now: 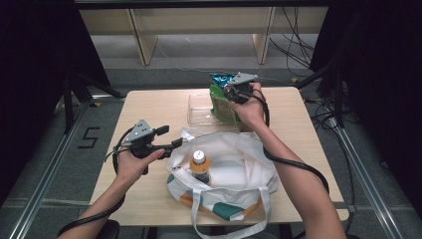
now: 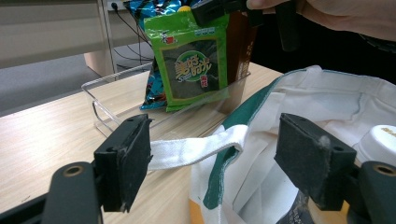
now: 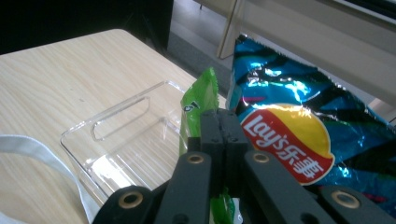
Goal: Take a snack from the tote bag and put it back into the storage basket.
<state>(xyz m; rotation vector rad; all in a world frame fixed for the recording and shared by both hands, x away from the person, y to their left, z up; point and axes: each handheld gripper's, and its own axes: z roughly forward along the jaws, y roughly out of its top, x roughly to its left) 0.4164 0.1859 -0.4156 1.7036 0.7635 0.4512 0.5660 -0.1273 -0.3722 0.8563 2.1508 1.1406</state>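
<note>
Your left tool (image 2: 224, 154) hangs released over the tote bag (image 1: 234, 164); your right tool (image 3: 223, 140), clenched on the green snack packet (image 2: 189, 65) above the clear tray (image 1: 199, 112); lift it straight, clearing the chip bag (image 3: 299, 116).

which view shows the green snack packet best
The left gripper view: the green snack packet faces the camera, front printing visible, standing in the clear bin. The right gripper view catches its thin edge; the high view shows it small, partly behind the hand.
</note>
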